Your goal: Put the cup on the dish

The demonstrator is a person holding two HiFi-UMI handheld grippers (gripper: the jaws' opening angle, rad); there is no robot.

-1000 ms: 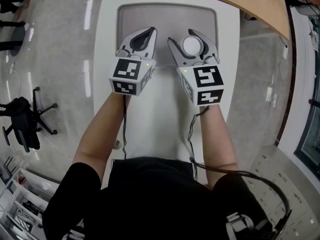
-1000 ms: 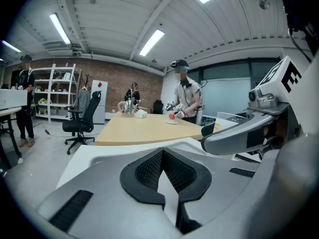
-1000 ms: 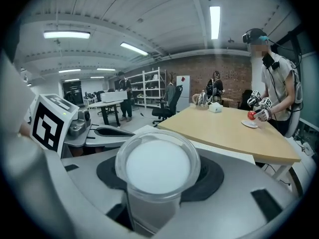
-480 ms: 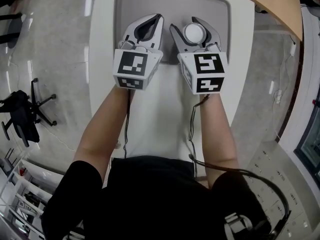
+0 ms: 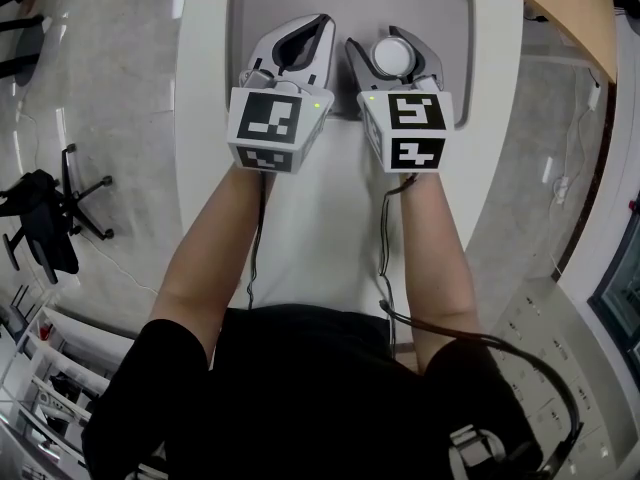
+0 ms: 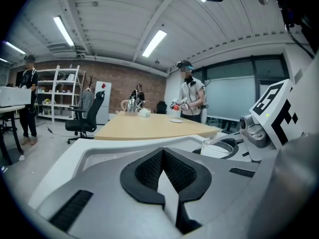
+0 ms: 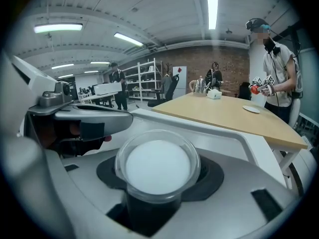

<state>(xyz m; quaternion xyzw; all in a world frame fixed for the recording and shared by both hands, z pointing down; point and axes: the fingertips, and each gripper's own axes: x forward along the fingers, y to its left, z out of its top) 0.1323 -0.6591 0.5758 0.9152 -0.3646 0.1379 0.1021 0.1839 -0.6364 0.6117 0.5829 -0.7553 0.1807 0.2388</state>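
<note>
A clear plastic cup (image 5: 391, 58) with a white bottom sits between the jaws of my right gripper (image 5: 391, 46), which is shut on it. In the right gripper view the cup (image 7: 157, 166) fills the middle, held upright. Both grippers hover over the near part of a grey rectangular dish (image 5: 450, 8) on the white table (image 5: 205, 88). My left gripper (image 5: 320, 23) is just left of the right one. Its jaws meet at the tips with nothing in the padded gap (image 6: 162, 152). The cup's rim (image 6: 219, 146) shows at right in the left gripper view.
A curved wooden table (image 5: 570, 8) stands past the white table at the top right. An office chair (image 5: 45, 223) is on the floor to the left. Several people stand in the background of both gripper views.
Both grippers have moved forward, further over the grey dish. The cup stays held in the right gripper and the left stays shut.
</note>
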